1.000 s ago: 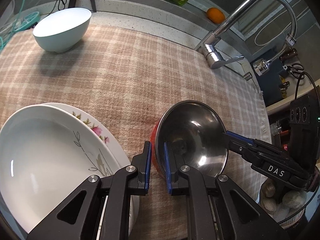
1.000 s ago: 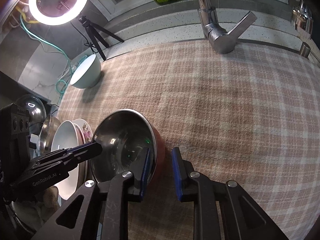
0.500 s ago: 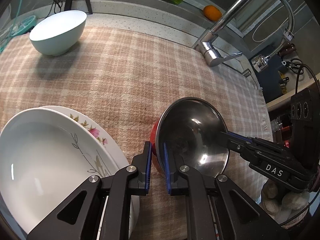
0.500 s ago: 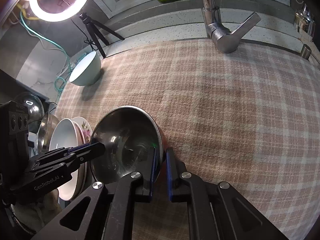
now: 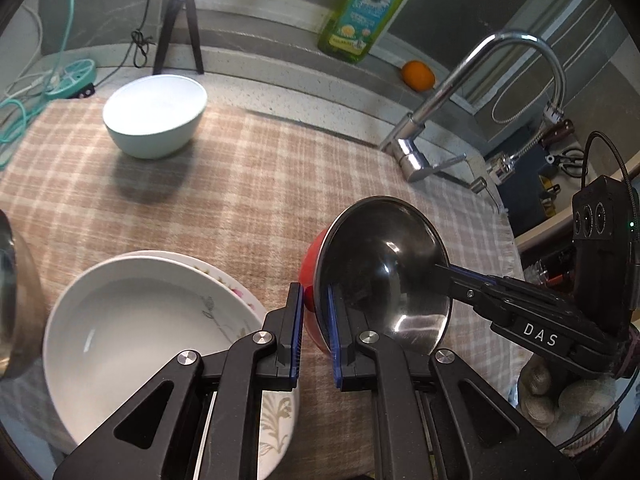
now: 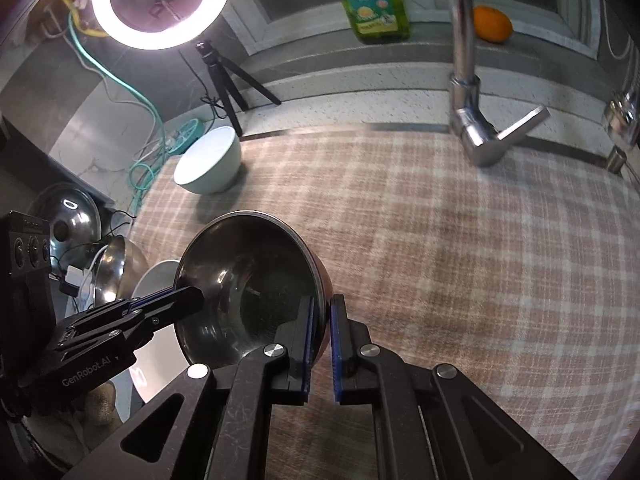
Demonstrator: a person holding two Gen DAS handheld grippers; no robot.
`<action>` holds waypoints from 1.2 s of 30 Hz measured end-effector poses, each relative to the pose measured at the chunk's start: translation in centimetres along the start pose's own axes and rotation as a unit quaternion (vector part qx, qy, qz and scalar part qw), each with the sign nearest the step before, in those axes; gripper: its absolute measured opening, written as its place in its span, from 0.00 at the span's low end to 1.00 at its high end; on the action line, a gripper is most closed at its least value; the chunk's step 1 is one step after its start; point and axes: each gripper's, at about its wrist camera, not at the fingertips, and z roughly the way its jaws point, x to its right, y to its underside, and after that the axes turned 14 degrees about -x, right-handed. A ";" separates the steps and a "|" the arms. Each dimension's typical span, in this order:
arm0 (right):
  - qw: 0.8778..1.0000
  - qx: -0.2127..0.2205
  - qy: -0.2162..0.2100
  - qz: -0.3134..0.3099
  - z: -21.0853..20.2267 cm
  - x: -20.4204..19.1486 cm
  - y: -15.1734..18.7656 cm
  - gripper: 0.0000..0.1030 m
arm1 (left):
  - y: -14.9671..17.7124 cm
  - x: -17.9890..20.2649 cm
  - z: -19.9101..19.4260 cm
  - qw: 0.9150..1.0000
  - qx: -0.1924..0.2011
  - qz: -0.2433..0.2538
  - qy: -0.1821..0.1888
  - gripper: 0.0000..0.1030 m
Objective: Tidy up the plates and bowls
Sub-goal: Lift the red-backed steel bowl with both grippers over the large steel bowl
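Left wrist: both grippers' fingers [image 5: 296,320] pinch steel bowl [image 5: 380,264] rims.

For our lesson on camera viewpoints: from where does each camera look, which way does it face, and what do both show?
Left wrist: sits on the left gripper, looking forward over its fingers at the red steel bowl; the right gripper enters from the right.
Right wrist: sits on the right gripper, facing the faucet; the left gripper enters from the left.
Shared: that bowl, the pale bowl.

Bowl [image 5: 380,272] polished steel inside; cloth [image 5: 248,200] woven.
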 end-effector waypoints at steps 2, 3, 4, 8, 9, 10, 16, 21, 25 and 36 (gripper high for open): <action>1.000 0.003 0.001 -0.006 -0.1 -0.9 -0.3 0.07 | 0.0 -0.5 -0.7 1.000 0.005 -0.002 -0.002 0.10; 1.000 0.004 0.001 -0.009 -0.1 -1.5 -0.4 0.07 | 0.1 -0.9 -1.1 1.000 0.008 -0.004 -0.002 0.10; 1.000 0.005 0.001 -0.012 -0.1 -2.0 -0.6 0.07 | 0.1 -1.1 -1.4 1.000 0.010 -0.005 -0.003 0.10; 1.000 0.008 -0.002 -0.025 -0.1 -4.2 -1.3 0.07 | 0.4 -2.7 -2.9 1.000 0.021 -0.015 -0.005 0.10; 1.000 0.008 -0.002 -0.029 -0.1 -4.7 -1.4 0.07 | 0.5 -3.1 -3.3 1.000 0.024 -0.018 -0.005 0.10; 0.999 0.009 -0.002 -0.032 -0.2 -5.2 -1.6 0.07 | 0.7 -3.5 -3.6 0.999 0.026 -0.021 -0.006 0.10; 0.998 0.012 -0.004 -0.058 0.2 -9.1 -2.3 0.07 | 1.4 -6.1 -5.6 0.998 0.041 -0.038 -0.014 0.10; 0.997 0.012 -0.008 -0.081 0.9 -12.5 -2.8 0.07 | 2.2 -8.7 -7.5 0.997 0.052 -0.056 -0.021 0.10; 0.995 0.014 -0.011 -0.099 1.4 -15.2 -3.2 0.07 | 2.5 -10.6 -8.7 0.996 0.059 -0.069 -0.027 0.10; 0.990 0.009 -0.016 -0.136 3.4 -21.3 -4.0 0.07 | 3.5 -15.6 -11.4 0.991 0.075 -0.101 -0.040 0.10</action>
